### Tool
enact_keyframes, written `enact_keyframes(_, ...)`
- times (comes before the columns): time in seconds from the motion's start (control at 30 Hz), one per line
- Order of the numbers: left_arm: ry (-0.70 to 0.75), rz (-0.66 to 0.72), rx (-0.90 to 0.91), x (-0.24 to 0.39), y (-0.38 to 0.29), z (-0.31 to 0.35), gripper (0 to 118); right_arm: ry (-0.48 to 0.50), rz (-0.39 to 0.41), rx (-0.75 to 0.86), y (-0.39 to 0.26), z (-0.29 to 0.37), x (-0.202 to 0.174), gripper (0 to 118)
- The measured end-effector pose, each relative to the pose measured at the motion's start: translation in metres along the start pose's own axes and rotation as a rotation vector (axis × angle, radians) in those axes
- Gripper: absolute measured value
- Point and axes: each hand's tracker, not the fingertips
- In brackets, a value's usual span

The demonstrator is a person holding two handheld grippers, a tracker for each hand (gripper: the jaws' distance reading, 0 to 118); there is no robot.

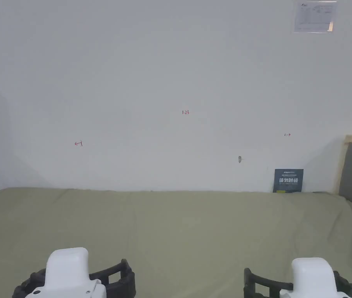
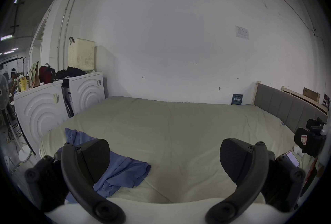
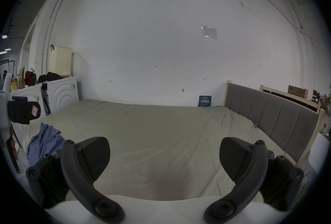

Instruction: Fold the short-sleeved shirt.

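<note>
A crumpled blue short-sleeved shirt lies near the bed's left front corner, partly hidden behind my left gripper's left jaw. In the right gripper view the shirt sits far to the left, at the mattress edge. My left gripper is open with nothing between its wide-apart jaws, hovering just right of the shirt. My right gripper is open too, over bare sheet. In the head view the left gripper and right gripper sit low at the front of the bed.
An olive-green sheet covers the bed. A grey padded headboard runs along the right side. Two white washing machines stand to the left, with a cream laundry basket on top. A dark sign leans against the wall.
</note>
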Motion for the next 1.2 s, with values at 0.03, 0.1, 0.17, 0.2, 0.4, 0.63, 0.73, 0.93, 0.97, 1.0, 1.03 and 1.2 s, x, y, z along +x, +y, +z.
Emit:
enact_keyframes(0.03, -0.003, 0.003, -0.001, -0.001, 0.001, 0.0, 118, -0.002, -0.001, 0.001, 0.0, 0.0, 0.0, 118)
enact_keyframes(0.1, 0.001, -0.004, 0.002, 0.001, 0.003, 0.002, 118, -0.005, -0.003, 0.0, 0.0, -0.001, 0.0, 118)
enact_keyframes(0.17, 0.001, -0.021, 0.011, 0.002, 0.004, 0.003, 118, -0.005, -0.007, -0.001, -0.002, -0.005, 0.006, 118)
enact_keyframes(0.2, 0.003, -0.025, 0.013, 0.003, 0.004, 0.003, 118, -0.004, -0.009, -0.001, -0.002, -0.006, 0.006, 118)
enact_keyframes(0.4, -0.006, -0.044, 0.003, 0.009, 0.004, 0.006, 118, 0.0, -0.002, 0.004, -0.001, -0.005, 0.004, 118)
enact_keyframes(0.63, -0.024, -0.088, -0.007, 0.013, 0.003, 0.011, 96, 0.0, -0.003, -0.026, -0.005, -0.007, 0.008, 102)
enact_keyframes(0.73, 0.003, -0.117, 0.011, 0.019, -0.001, 0.009, 0, -0.049, 0.029, -0.006, -0.003, -0.003, 0.001, 1)
enact_keyframes(0.93, 0.002, -0.095, 0.015, 0.01, 0.005, 0.007, 0, -0.059, 0.03, -0.005, -0.003, 0.003, 0.005, 1)
enact_keyframes(0.97, 0.002, -0.092, 0.018, 0.01, 0.006, 0.008, 0, -0.062, 0.03, -0.004, -0.003, 0.005, 0.006, 1)
enact_keyframes(1.0, -0.005, -0.089, 0.02, 0.008, 0.008, 0.009, 0, -0.063, 0.023, -0.007, -0.002, 0.006, 0.008, 1)
enact_keyframes(1.03, -0.013, -0.091, 0.016, 0.008, 0.005, 0.008, 0, -0.061, 0.014, -0.009, -0.002, 0.006, 0.01, 1)
enact_keyframes(1.2, 0.01, -0.103, 0.013, 0.004, 0.004, 0.004, 0, -0.063, 0.017, -0.02, -0.004, 0.0, 0.007, 1)
